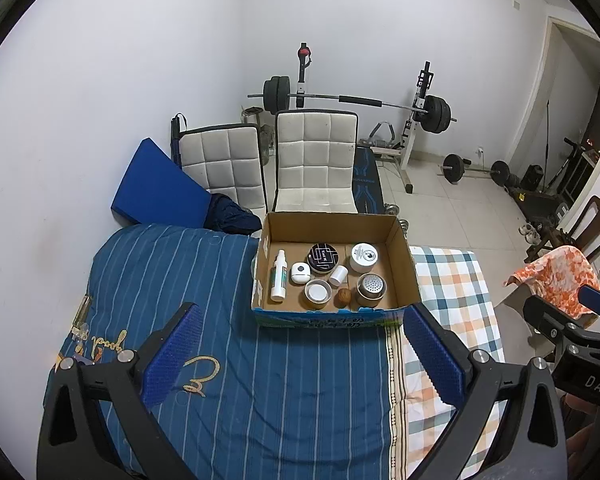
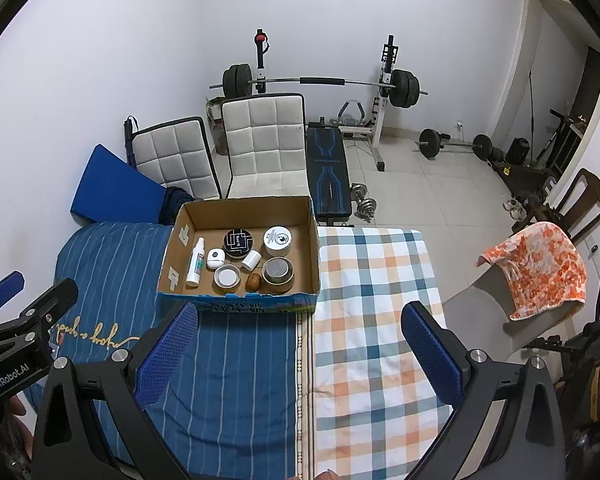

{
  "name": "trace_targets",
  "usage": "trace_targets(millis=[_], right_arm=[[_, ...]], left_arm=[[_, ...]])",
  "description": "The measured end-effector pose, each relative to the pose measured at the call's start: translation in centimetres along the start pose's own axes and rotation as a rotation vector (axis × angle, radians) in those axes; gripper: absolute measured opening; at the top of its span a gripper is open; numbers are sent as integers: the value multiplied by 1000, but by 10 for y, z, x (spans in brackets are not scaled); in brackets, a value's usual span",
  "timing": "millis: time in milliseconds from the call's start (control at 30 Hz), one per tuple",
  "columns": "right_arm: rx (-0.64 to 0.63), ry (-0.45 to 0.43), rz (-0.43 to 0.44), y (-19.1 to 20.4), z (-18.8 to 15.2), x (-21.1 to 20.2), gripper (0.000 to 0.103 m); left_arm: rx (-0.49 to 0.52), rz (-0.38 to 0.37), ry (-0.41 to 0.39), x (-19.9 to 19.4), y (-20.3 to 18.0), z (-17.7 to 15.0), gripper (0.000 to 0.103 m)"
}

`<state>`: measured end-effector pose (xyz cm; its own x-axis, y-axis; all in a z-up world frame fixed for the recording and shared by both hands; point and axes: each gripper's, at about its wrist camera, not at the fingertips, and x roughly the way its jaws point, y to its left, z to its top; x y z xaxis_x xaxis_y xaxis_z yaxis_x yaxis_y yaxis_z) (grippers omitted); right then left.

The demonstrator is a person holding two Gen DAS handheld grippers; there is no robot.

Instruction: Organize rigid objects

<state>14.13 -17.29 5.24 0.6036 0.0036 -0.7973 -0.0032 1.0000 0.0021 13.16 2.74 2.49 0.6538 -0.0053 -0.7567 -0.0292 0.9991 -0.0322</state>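
- The cardboard box [image 1: 400, 276] sits on the bed, at the seam between the blue striped quilt [image 1: 220, 320] and the plaid sheet [image 2: 380, 320].
- Box contents: white spray bottle [image 1: 278, 276] lying flat along the left wall, long axis running near to far; small white case [image 1: 300, 271]; black round tin [image 1: 323, 258]; white jar [image 1: 363, 257]; small white cap [image 1: 338, 275]; open round tin [image 1: 318, 293]; walnut [image 1: 344, 297]; perforated metal can [image 1: 371, 289].
- Left gripper [image 1: 302, 354]: jaws spread wide, holding nothing, above the quilt. The box lies straight ahead of it, close beyond the fingertips.
- Right gripper [image 2: 300, 352]: jaws spread wide, holding nothing, above the quilt-sheet seam. The box lies ahead and to its left.
- Judgement: the left gripper is nearer and better centred on the box; all visible items are already inside, so either sorting within the box or removal may follow.
- View difference: only the left wrist view shows a small clear object [image 1: 82, 314] on the quilt's left edge. Only the right wrist view shows the dumbbells [image 2: 364, 200] on the floor.
- Each view catches the other gripper at its margin.
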Motion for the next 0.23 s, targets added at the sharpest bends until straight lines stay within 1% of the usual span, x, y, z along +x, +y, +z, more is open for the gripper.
trace_targets(millis=[233], right_arm=[[-2,0,3,2,-2,-1,103]], left_arm=[[-1,1,-3,-1,1,2,103]])
